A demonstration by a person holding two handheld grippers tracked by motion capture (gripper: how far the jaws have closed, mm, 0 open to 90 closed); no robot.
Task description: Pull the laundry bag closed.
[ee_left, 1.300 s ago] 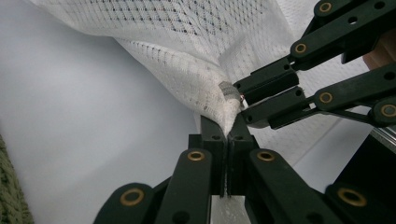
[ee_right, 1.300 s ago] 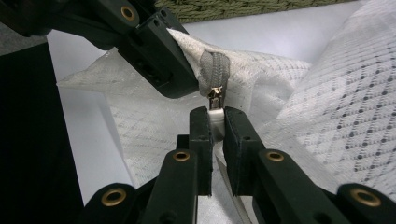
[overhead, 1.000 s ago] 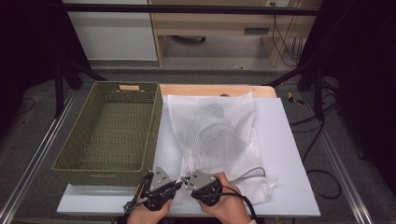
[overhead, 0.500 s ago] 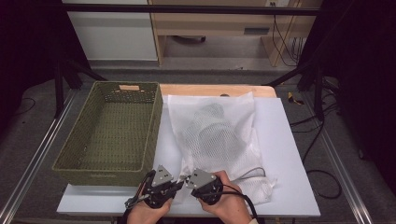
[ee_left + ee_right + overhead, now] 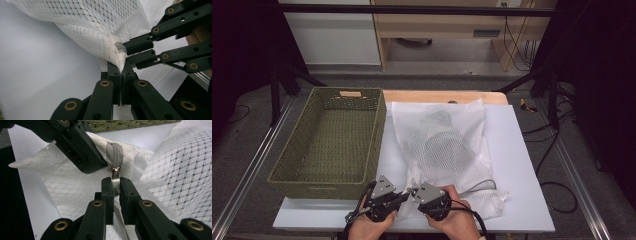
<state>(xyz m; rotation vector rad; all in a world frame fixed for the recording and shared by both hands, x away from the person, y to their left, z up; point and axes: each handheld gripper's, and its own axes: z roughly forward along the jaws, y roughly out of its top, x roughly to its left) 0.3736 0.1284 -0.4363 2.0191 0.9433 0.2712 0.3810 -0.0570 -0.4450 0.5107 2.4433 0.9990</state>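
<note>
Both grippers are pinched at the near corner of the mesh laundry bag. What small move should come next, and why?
Probably the right gripper, shut on the zipper pull, should draw it along the zipper, since the left gripper clamps the mesh bag corner beside it as an anchor.

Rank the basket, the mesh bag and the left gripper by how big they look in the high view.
1. Green woven basket: largest, though the mesh laundry bag looks close to it in spread.
2. Mesh laundry bag.
3. Left gripper: far smallest, about the same as the right gripper beside it.

The basket (image 5: 332, 137) sits along the tabletop's (image 5: 517, 150) left edge; the mesh bag (image 5: 447, 145) lies just right of it, mid-table.
</note>
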